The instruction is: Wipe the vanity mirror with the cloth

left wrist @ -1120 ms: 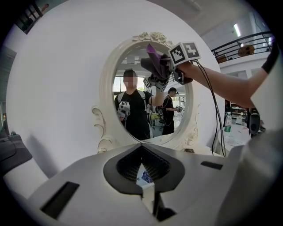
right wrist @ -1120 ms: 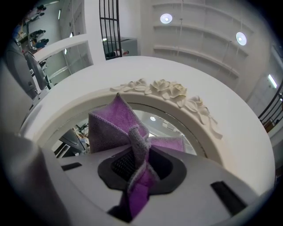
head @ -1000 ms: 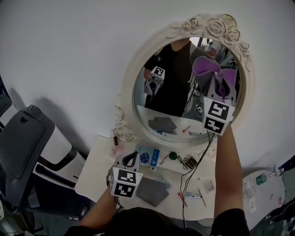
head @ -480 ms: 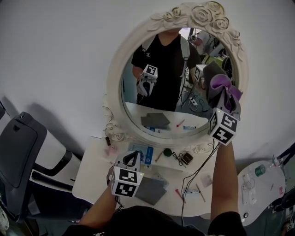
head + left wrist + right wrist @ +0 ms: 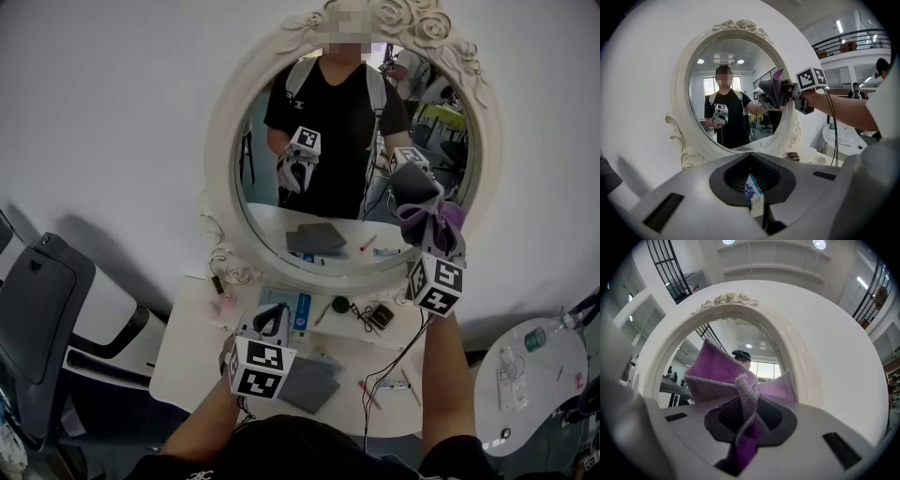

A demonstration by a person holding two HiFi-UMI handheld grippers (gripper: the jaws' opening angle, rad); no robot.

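Right gripper view, cloth (image 5: 717, 376) between jaws, mirror (image 5: 689, 345)

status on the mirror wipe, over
Right gripper shut on purple cloth, at the mirror's right side. Left gripper shut, empty, low over the table. Nothing in the way.

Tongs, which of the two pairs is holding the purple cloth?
The right tongs, raised at the white-framed round mirror, grip the purple cloth; the left tongs sit low, empty.
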